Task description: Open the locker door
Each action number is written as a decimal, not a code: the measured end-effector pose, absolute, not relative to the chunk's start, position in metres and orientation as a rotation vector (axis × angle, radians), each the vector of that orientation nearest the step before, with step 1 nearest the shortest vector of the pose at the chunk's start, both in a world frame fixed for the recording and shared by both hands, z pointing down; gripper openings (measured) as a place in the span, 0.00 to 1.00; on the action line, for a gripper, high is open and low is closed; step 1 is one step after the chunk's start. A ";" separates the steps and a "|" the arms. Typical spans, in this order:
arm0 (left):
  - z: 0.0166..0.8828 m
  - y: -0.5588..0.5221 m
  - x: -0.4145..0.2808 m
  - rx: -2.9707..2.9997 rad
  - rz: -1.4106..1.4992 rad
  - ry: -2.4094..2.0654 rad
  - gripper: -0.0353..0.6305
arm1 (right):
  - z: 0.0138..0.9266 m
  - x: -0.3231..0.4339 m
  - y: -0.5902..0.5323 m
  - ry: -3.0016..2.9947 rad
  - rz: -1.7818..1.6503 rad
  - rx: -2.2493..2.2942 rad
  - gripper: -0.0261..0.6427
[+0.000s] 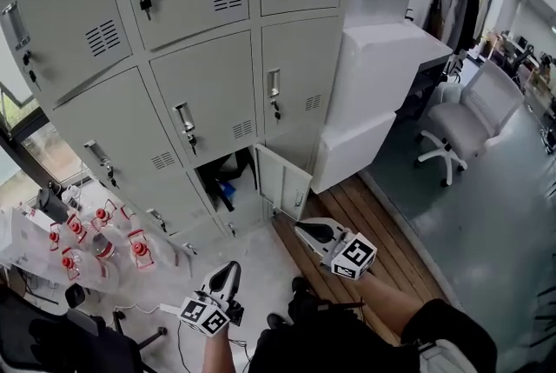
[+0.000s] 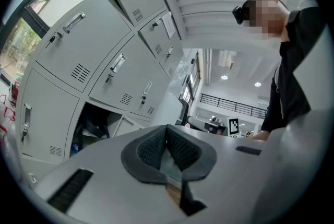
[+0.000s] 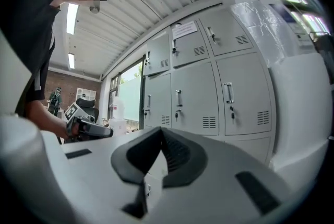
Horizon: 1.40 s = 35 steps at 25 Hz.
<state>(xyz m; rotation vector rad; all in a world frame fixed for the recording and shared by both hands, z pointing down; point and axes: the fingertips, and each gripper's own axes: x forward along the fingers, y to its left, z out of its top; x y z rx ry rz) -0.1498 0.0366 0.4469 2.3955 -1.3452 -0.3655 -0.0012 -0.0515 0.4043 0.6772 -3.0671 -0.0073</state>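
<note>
Pale grey lockers (image 1: 204,97) with dark slotted vents face both grippers. The right gripper (image 1: 300,228) is light grey with black pads and a black-and-white square-marker cube. Brown wood planks (image 1: 382,232) run beneath it. Red-capped clear bottles (image 1: 104,245) sit left of the left gripper (image 1: 233,267).

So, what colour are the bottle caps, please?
Red; the bottle caps show best in the head view.
</note>
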 end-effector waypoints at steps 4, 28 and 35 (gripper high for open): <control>0.435 0.052 -0.145 2.436 -0.337 -1.366 0.07 | 0.391 -0.006 -0.024 -3.084 -0.021 0.638 0.06; 0.377 0.157 -0.027 2.520 -0.238 -1.522 0.07 | 0.355 0.106 0.098 -3.213 0.052 0.387 0.06; 0.389 0.192 0.009 2.470 -0.193 -1.546 0.07 | 0.376 0.132 0.128 -3.216 0.106 0.322 0.06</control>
